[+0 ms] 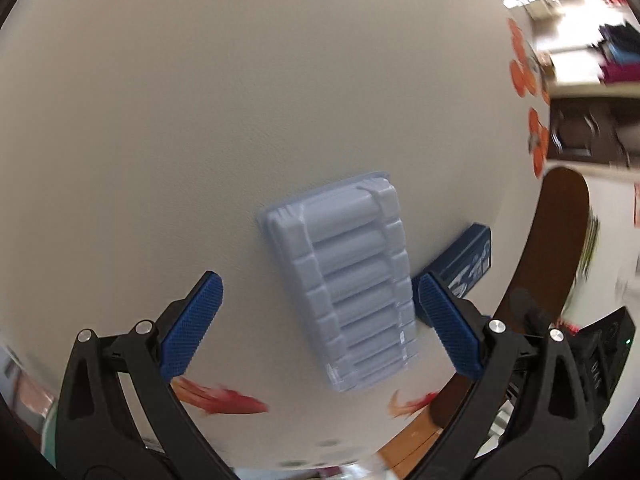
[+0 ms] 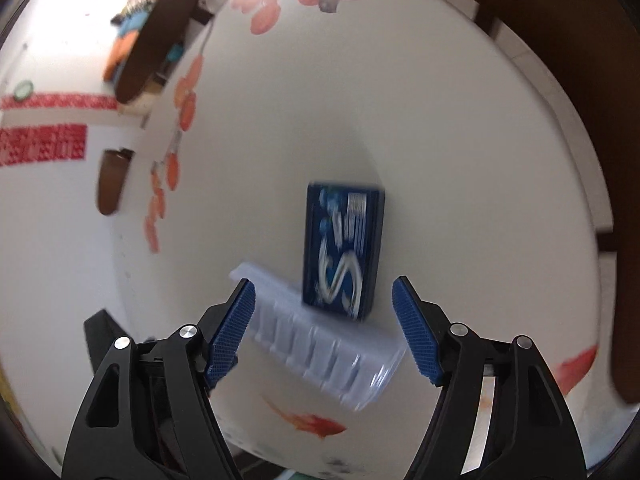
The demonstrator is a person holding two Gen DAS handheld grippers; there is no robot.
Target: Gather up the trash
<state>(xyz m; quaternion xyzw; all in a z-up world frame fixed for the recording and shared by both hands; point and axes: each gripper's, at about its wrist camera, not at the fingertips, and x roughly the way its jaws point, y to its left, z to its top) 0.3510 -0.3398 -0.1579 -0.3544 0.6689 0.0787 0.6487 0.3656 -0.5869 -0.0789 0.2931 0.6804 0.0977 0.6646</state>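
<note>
A pale blue ribbed plastic tray lies on the white tablecloth. My left gripper is open above it, with the tray between the blue pads and nearer the right pad. A dark blue gum box lies just right of the tray. In the right wrist view the gum box lies flat ahead and the plastic tray sits between it and my open, empty right gripper.
The white round tablecloth has orange flower and fish prints. A brown chair back stands past the table's right edge. Another chair and cluttered shelves lie beyond the table. A black device sits at lower right.
</note>
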